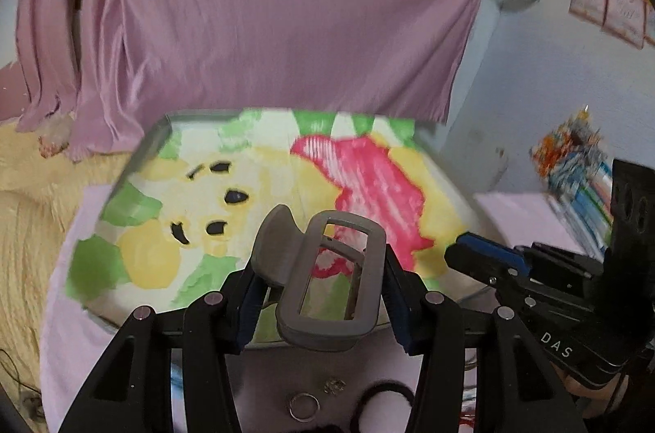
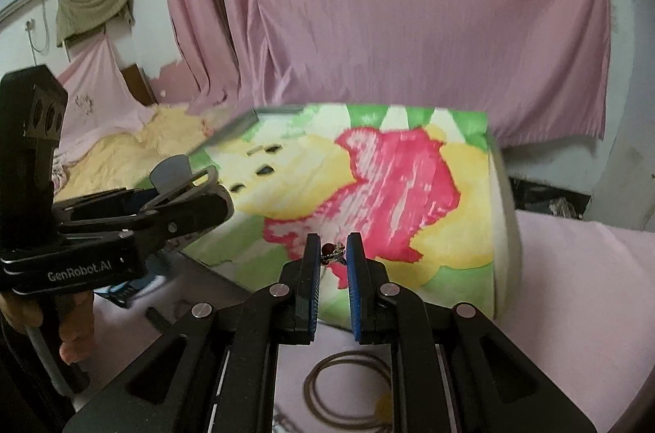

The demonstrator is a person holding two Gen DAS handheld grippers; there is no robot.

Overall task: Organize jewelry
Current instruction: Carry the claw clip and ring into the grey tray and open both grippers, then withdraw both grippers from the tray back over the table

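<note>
Your left gripper [image 1: 323, 269] clamps the grey box [image 1: 327, 277] aloft, probably so your right gripper [image 2: 333, 257] can drop in its pinched trinket [image 2: 333, 252].

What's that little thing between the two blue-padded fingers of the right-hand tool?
In the right wrist view, a small piece of jewelry, a dark red bead on a bit of chain, sits pinched between the right gripper fingers.

Left gripper [image 1: 317, 294] is sitting w/ jaws spread wide, clamping a grey case [image 1: 327, 285]. Right gripper [image 2: 333, 255], at 3 o'clock, is pinching small jewelry [image 2: 332, 253], jaws nearly closed. A hand [image 2: 61, 326] is gripping the left handle.
</note>
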